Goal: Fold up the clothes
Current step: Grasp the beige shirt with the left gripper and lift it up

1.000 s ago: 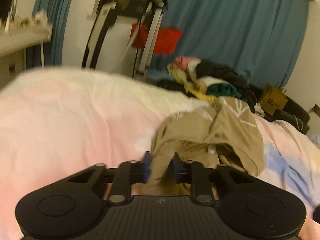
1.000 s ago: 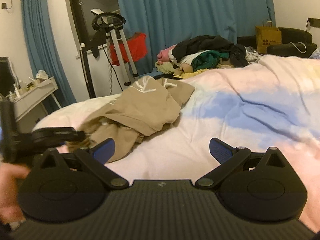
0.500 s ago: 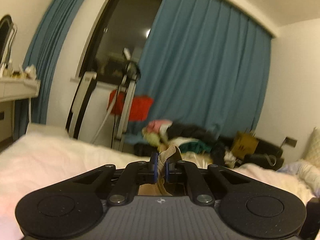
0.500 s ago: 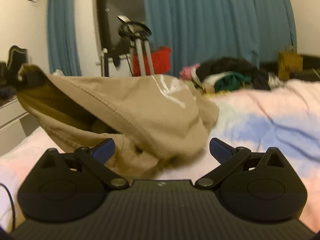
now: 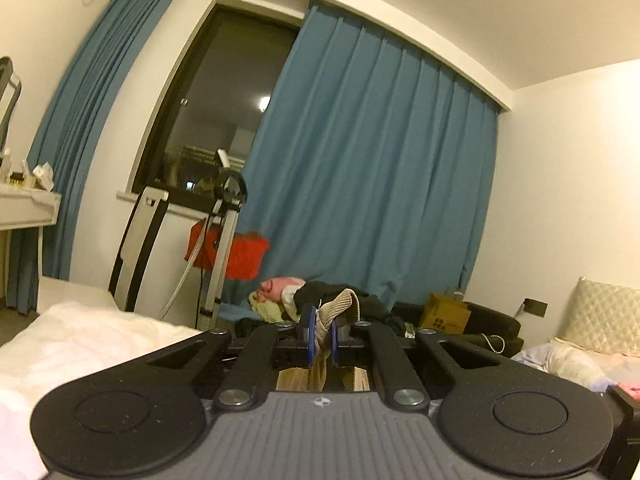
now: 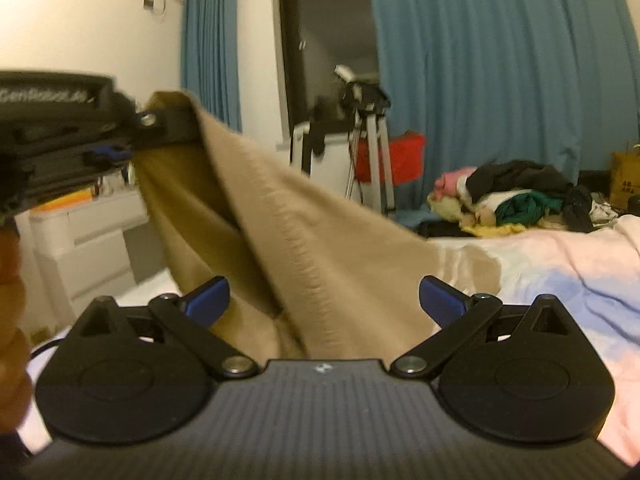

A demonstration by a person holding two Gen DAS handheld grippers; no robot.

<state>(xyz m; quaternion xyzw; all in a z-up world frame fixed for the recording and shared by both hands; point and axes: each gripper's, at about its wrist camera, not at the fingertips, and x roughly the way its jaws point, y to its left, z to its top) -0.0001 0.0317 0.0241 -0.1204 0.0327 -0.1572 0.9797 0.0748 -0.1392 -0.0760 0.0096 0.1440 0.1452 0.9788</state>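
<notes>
A tan garment [image 6: 304,240] hangs in the air over the bed, lifted by one corner. My left gripper [image 5: 320,334] is shut on its ribbed edge [image 5: 340,304], which sticks up between the blue pads. In the right wrist view that same left gripper [image 6: 160,128] appears at the upper left, with the cloth draping down from it toward the bed. My right gripper [image 6: 324,300] is open, its blue fingertips [image 6: 440,300] wide apart on either side of the hanging cloth without pressing on it.
A pile of mixed clothes [image 6: 516,196] lies at the far end of the bed [image 6: 560,264]. Behind stand blue curtains [image 5: 360,160], a dark window, a folded exercise machine [image 5: 216,248] and a red bag [image 6: 392,156]. White drawers [image 6: 80,248] are at left.
My left gripper has risen with the tan garment, lifting it off the bed so it hangs. My right gripper moved in close under the cloth, staying open.
</notes>
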